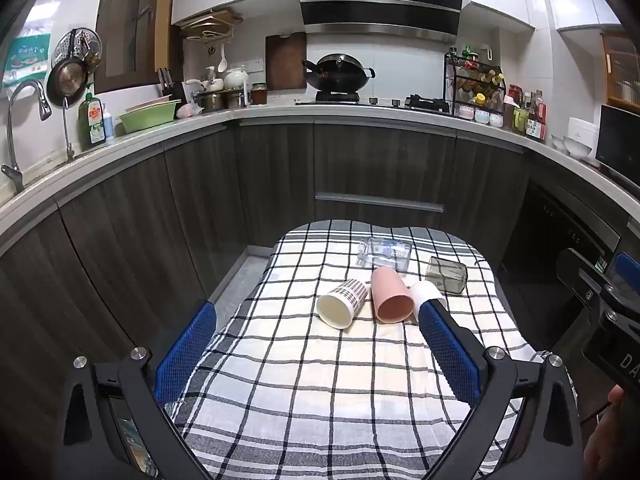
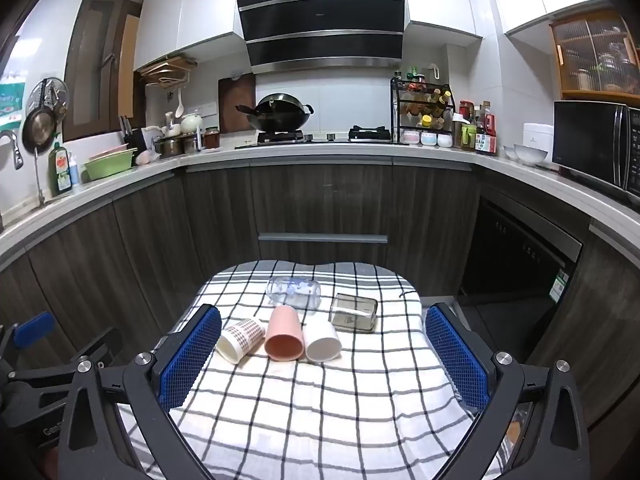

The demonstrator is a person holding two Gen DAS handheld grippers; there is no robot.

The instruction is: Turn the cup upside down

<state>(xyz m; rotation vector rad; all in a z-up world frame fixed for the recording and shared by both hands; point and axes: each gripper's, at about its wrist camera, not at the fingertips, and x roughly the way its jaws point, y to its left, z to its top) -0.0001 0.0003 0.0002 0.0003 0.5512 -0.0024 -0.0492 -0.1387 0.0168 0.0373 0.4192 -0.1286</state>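
Several cups lie on their sides on a checked cloth (image 1: 320,380) (image 2: 320,400). A patterned white cup (image 1: 342,301) (image 2: 240,338), a pink cup (image 1: 391,295) (image 2: 283,333) and a plain white cup (image 1: 424,291) (image 2: 322,339) lie in a row, mouths towards me. Behind them lie a clear glass (image 1: 386,253) (image 2: 294,290) and a grey square glass (image 1: 447,274) (image 2: 355,311). My left gripper (image 1: 320,320) is open and empty, short of the cups. My right gripper (image 2: 323,322) is open and empty, its fingers either side of the row.
The cloth covers a small table in a kitchen. Dark cabinets and a counter (image 2: 320,152) with a wok (image 2: 280,116), bottles and bowls run behind it. The right gripper shows at the right edge of the left wrist view (image 1: 616,296).
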